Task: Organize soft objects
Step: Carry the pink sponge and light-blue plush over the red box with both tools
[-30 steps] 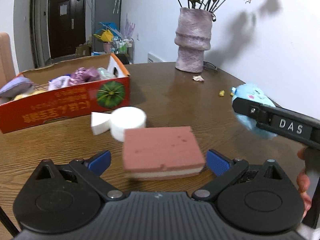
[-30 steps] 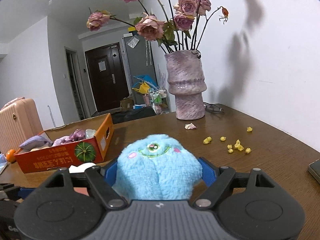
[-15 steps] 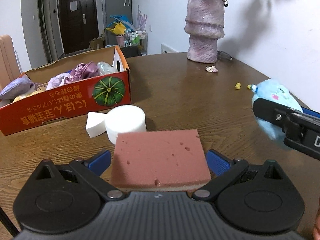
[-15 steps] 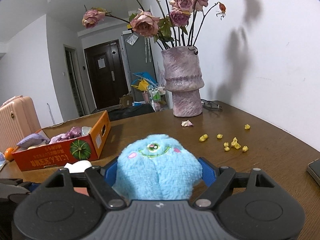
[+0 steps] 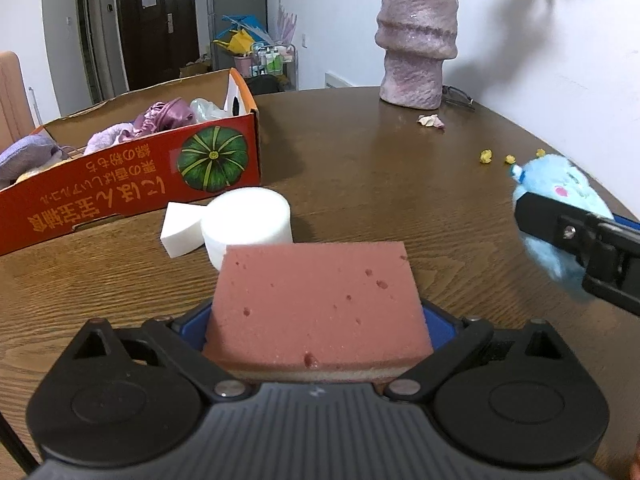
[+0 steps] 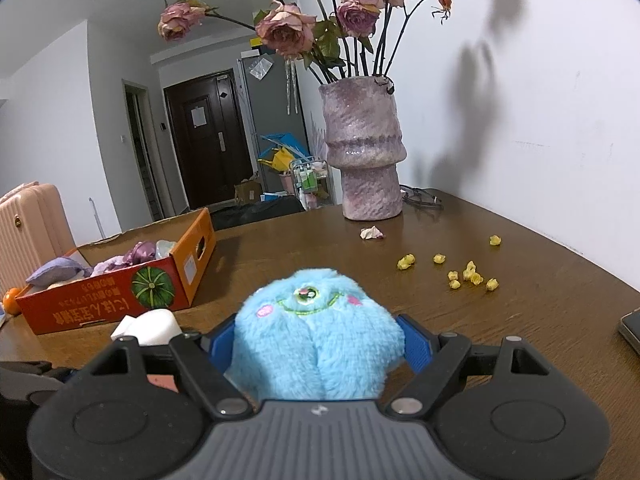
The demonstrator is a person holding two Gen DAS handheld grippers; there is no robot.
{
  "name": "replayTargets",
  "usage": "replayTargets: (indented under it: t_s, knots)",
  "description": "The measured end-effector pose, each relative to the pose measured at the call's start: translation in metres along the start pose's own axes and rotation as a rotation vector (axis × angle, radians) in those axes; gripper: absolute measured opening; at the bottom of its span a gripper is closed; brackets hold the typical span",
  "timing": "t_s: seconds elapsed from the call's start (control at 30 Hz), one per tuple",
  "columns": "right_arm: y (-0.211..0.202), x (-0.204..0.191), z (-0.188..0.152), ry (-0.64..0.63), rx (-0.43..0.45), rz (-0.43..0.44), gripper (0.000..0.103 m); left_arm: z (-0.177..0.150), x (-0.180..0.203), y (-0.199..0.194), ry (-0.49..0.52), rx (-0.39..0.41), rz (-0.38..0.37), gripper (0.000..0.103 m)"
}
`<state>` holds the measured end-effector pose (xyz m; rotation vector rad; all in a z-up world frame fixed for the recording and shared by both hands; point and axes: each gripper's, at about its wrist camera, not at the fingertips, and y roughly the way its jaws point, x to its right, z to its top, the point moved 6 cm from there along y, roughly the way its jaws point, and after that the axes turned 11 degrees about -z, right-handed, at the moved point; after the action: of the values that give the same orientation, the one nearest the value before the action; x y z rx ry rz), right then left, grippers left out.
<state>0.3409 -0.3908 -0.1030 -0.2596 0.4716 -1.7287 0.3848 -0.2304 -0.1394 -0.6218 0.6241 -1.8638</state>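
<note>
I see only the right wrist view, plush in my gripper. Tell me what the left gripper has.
Observer: The left gripper is shut on a pink sponge, with a pad against each side.
Operator: Describe the sponge's near edge.
Observer: A paler layer runs under the pink top.
Operator: Report what lies ahead of it.
Observer: A round foam block touches a white wedge. Both sit on the table in front of the box.
</note>
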Motion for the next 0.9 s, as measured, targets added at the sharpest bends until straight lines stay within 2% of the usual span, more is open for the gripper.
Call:
replayTargets:
  t_s: [0.23,0.43,0.9]
  knots:
    - [0.002,-0.001,0.0,0.015,0.02,0.008,0.081,0.002,-0.003,-0.012,-0.005,0.044,-0.008,0.1]
    - [-0.004,-0.005,0.002,0.01,0.077,0.017,0.081,0.006,-0.009,-0.031,-0.015,0.095,-0.01,0.1]
    - [-0.011,-0.023,0.006,-0.01,0.182,-0.018,0.081,0.02,-0.054,-0.066,-0.085,0.193,0.028,0.099]
